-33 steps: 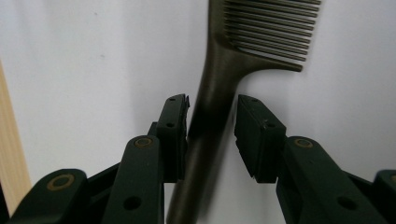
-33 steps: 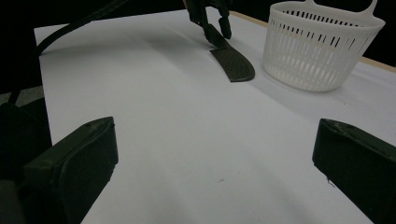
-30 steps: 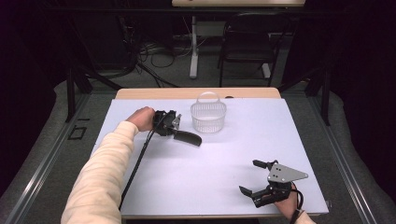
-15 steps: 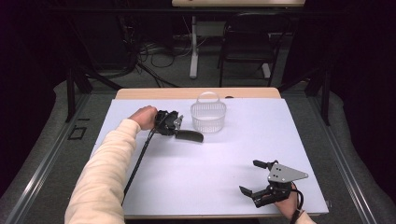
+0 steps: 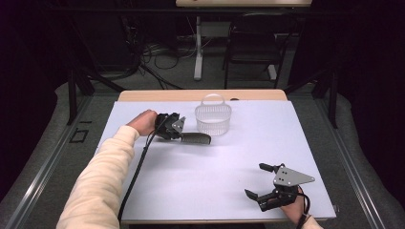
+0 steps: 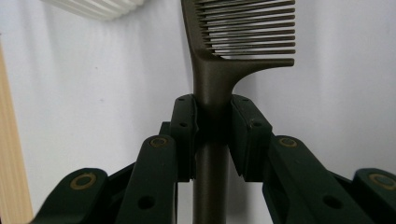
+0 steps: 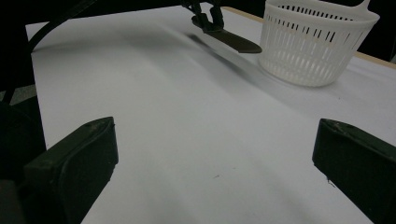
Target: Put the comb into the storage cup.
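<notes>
My left gripper (image 5: 175, 132) is shut on the handle of a dark comb (image 5: 196, 138), held just above the white table at the back left. In the left gripper view the comb (image 6: 243, 42) sticks out between the two pads (image 6: 183, 135), teeth pointing right. A white slotted basket (image 5: 213, 117) with a handle stands just right of the comb's tip; the right gripper view has the basket (image 7: 314, 42) beyond the comb (image 7: 236, 41). Near the front right edge my right gripper (image 5: 260, 180) rests open with nothing between its fingers (image 7: 74, 161).
The white table sheet (image 5: 205, 176) stretches between the two grippers. A bare wooden strip (image 5: 157, 95) runs along the table's far edge. Beyond it are a chair (image 5: 250, 43), a table leg and cables on the floor. A black cable (image 5: 136, 174) trails from my left gripper.
My left gripper has shifted slightly forward and right with the comb, toward the basket. The right gripper has stayed put.
</notes>
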Tool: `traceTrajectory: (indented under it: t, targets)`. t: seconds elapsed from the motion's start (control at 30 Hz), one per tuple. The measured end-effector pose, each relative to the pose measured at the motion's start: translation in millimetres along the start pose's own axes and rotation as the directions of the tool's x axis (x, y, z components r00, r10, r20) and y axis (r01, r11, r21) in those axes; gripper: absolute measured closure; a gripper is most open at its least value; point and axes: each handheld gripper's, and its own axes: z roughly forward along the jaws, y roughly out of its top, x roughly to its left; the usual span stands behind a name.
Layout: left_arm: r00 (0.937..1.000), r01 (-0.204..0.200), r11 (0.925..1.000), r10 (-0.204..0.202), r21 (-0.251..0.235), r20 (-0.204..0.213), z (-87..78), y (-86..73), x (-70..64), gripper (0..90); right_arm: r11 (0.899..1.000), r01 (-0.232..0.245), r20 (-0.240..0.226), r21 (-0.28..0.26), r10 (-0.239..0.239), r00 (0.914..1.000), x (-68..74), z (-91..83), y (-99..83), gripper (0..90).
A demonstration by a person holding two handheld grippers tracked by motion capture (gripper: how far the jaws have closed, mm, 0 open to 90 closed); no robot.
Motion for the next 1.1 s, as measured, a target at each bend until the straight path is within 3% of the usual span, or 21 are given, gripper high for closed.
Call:
traceTrajectory:
  t: [0.2, 0.47, 0.57, 1.0, 1.1]
  targets:
    - [0.9974, 0.067, 0.9968, -0.068, -0.042, -0.022, -10.4, -7.5, -7.8, 72.4, 1.0, -0.004, 0.008, 0.002, 0.004, 1.0, 0.7, 0.5, 0.6, 0.0]
    - [0.9853, 0.167, 0.9785, -0.17, -0.121, -0.014, -9.4, -15.5, -15.9, 72.4, 1.0, -0.005, 0.017, 0.018, 0.005, 0.9998, 0.8, 2.3, 0.4, 0.0]
    - [0.9846, 0.171, 0.9758, -0.174, -0.137, -0.016, -9.4, -14.2, -15.9, 72.5, 1.0, -0.003, 0.016, 0.018, 0.002, 0.9999, 1.0, 1.9, 0.3, 0.0]
    - [0.968, 0.241, 0.9399, -0.251, -0.242, -0.009, -21.4, -14.5, -21.0, 72.5, 1.0, -0.014, 0.016, 0.025, 0.014, 0.9998, 0.7, 3.1, -0.2, 0.0]
    - [0.9652, 0.252, 0.9371, -0.261, -0.241, -0.006, -22.5, -14.6, -21.4, 72.5, 1.0, -0.013, 0.017, 0.026, 0.013, 0.9998, 0.7, 3.2, -0.1, 0.0]
